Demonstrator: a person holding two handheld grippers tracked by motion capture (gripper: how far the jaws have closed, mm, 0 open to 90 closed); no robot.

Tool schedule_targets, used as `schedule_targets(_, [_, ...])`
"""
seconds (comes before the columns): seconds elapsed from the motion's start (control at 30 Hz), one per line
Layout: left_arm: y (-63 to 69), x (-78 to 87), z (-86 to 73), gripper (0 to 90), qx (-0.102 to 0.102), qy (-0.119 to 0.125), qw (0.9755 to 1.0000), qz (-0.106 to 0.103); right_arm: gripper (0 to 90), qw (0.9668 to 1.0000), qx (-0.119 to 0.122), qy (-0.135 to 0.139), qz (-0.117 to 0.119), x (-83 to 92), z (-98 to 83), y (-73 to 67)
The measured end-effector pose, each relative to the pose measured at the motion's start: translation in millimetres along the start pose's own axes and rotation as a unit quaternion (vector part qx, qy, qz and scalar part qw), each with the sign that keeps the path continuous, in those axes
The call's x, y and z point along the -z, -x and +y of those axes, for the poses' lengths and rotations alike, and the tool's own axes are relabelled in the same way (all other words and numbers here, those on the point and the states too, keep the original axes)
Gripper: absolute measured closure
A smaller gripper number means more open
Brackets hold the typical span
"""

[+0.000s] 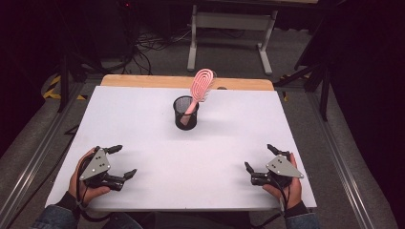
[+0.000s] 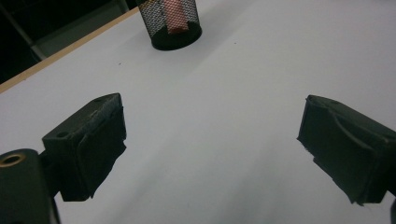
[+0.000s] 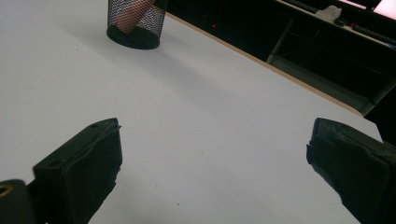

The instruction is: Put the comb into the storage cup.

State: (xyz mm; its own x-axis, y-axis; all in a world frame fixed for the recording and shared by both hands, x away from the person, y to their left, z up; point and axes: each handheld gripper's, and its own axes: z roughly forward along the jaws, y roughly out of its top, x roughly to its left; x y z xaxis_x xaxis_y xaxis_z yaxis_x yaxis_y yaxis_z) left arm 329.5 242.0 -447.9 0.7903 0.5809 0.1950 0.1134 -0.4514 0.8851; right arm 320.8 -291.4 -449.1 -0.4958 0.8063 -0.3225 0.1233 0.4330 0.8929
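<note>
We rest the left gripper [image 1: 120, 161] and right gripper [image 1: 259, 156], jaws open and empty, equally near the mesh cup [image 1: 186, 113], whose pink hairbrush [image 1: 200, 87] leans up-right.

White table top [image 1: 143, 124] fills the middle of the high view, lower half of it bare. Light wooden edge strip [image 1: 143, 80] runs along its far side. Grey-white metal table frame [image 1: 229, 21] stands on the floor at upper centre, two legs with flat feet. Tangle of black cables [image 1: 148, 45] lies on the grey floor at upper left. Yellow-black hazard tape [image 1: 53, 86] at left edge. Metal floor rail [image 1: 339, 152] runs diagonally down the right side, another down the left.
</note>
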Motion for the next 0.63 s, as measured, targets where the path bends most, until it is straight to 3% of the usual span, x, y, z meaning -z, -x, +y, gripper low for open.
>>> schedule_targets(0.63, [-1.9,-2.0,0.7,8.5,0.002,-0.001,1.0000,0.002,3.7,1.0000,0.000,-0.001,-0.002,-1.4,0.0,1.9])
